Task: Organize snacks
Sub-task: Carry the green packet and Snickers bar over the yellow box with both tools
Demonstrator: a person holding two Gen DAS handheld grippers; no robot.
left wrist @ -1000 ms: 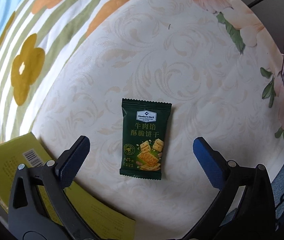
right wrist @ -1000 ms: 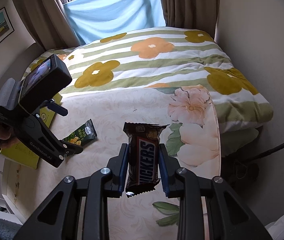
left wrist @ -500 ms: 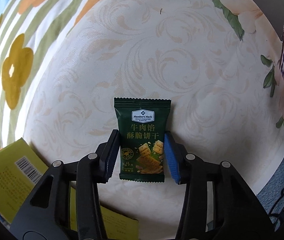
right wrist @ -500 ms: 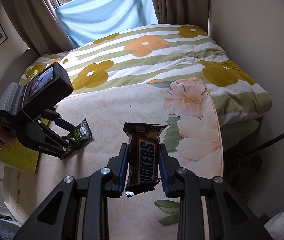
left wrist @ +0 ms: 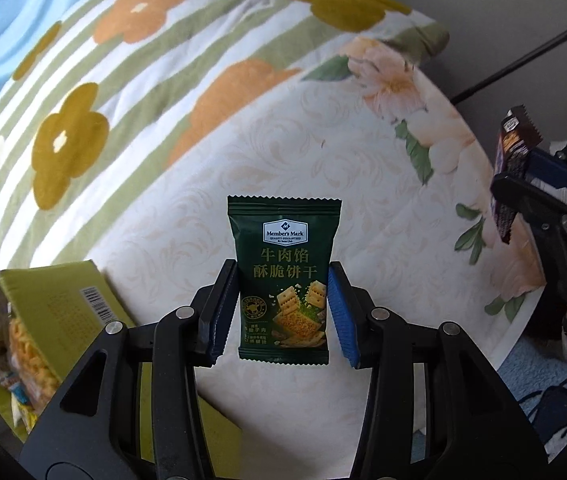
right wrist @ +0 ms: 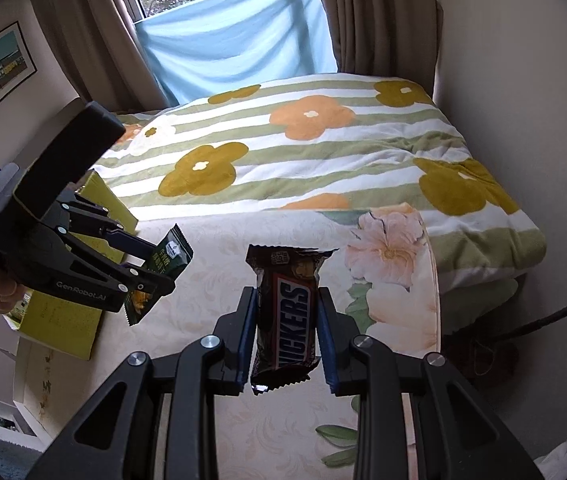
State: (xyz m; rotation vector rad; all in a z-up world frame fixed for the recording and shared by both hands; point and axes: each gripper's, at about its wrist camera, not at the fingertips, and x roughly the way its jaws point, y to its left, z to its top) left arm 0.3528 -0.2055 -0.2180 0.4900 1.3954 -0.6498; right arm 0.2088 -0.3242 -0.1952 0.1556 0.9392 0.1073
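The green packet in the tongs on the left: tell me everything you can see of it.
The green packet is a small, glossy, dark green pouch with zigzag-cut top and bottom edges. It carries a white and blue "Member's Mark" badge, gold Chinese characters and a picture of square crackers. It looks sealed and unopened. The left gripper is shut on its lower half, one blue pad on each side edge, and holds it clear of the tablecloth. The right camera shows it tilted, beside a yellow-green box. Nothing else touches it.
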